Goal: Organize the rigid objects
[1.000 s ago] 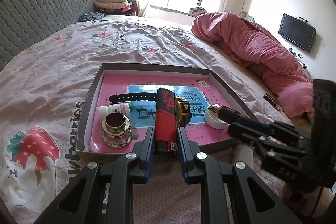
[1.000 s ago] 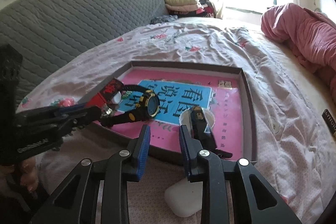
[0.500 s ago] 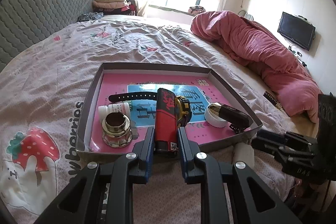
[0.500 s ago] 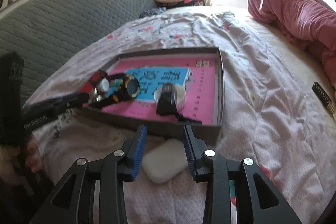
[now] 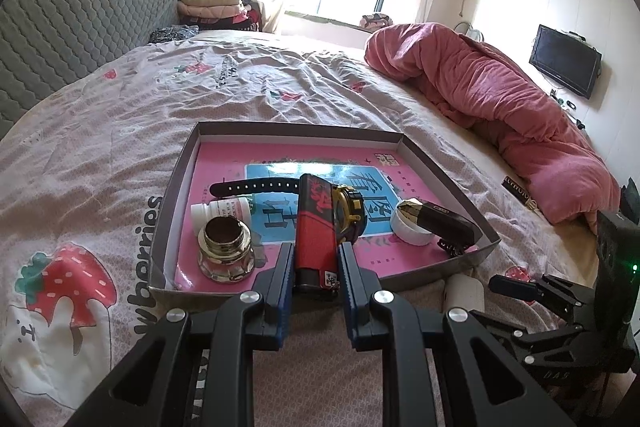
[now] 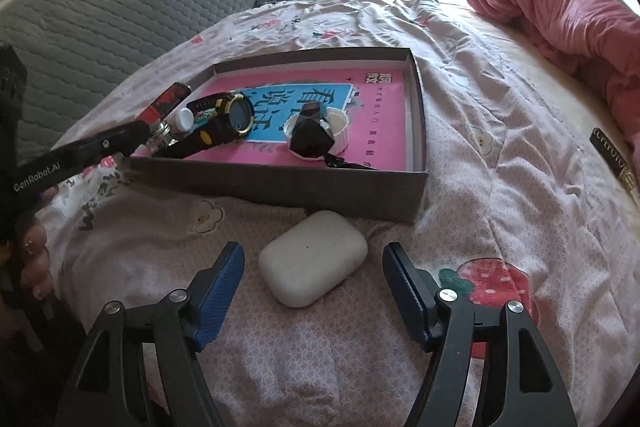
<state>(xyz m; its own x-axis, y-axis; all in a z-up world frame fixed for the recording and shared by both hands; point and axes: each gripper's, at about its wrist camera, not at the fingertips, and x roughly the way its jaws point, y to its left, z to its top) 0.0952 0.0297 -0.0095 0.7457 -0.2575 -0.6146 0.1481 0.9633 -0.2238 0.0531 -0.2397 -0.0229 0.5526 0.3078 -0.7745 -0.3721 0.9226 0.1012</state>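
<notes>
My left gripper (image 5: 314, 263) is shut on a red and black lighter (image 5: 316, 223), held over the near wall of the grey tray (image 5: 176, 187) with a pink floor. In the tray lie a black and yellow watch (image 6: 228, 119), a glass bottle (image 5: 226, 251), a white pill bottle (image 5: 220, 209) and a white cup (image 5: 408, 227) with a dark object (image 5: 444, 219) across it. In the right wrist view my right gripper (image 6: 315, 253) is opening. A white earbud case (image 6: 314, 259) lies on the bedsheet between its blue pads (image 6: 220, 291), untouched, just outside the tray (image 6: 280, 183).
The tray sits on a strawberry-print bedsheet (image 5: 100, 163). A pink duvet (image 5: 500, 99) is heaped at the right, and a grey quilted headboard (image 5: 80, 23) runs along the left. A small black box (image 6: 612, 159) lies on the sheet right of the tray.
My right gripper drew back from the tray, sank toward the white case and spread its jaws wide around it. The left gripper and the lighter stayed put.
</notes>
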